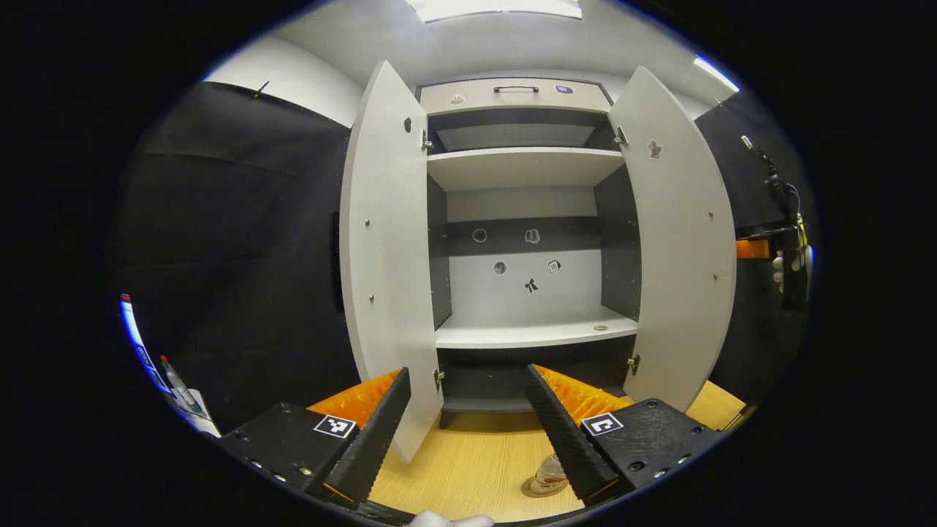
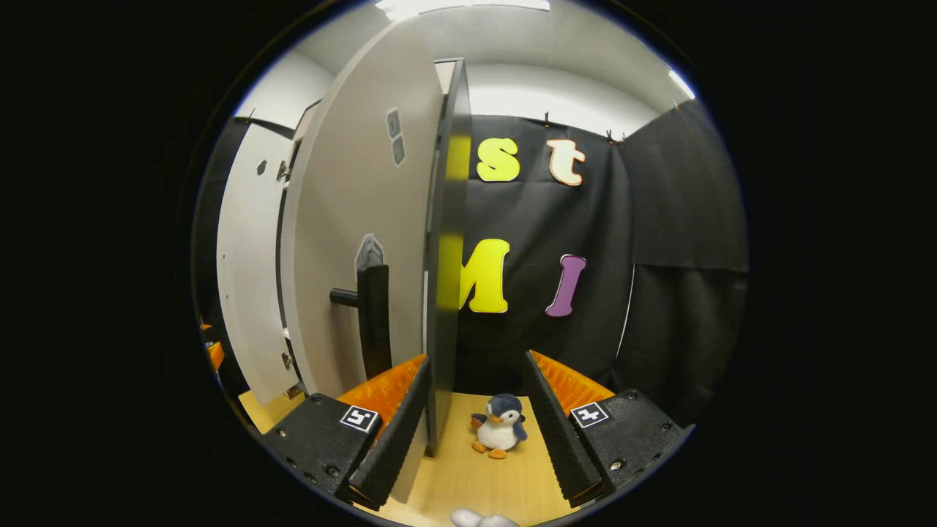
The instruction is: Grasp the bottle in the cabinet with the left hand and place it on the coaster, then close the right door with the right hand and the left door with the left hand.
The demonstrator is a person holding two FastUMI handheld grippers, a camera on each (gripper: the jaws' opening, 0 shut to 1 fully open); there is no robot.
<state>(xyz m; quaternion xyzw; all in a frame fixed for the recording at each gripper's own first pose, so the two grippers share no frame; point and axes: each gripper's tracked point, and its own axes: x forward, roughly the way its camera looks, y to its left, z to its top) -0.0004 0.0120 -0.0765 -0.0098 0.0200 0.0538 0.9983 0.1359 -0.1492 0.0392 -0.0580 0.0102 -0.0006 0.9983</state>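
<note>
Right gripper (image 2: 476,417), jaws spread, stood at right door (image 2: 439,293) edge; we judged a flat, steady push best.

The cabinet (image 1: 523,219) is standing with its left door (image 1: 384,256) and right door (image 1: 684,241) swung wide. The bottle (image 1: 549,474) is sitting upright on the coaster (image 1: 538,489), near the front.
</note>
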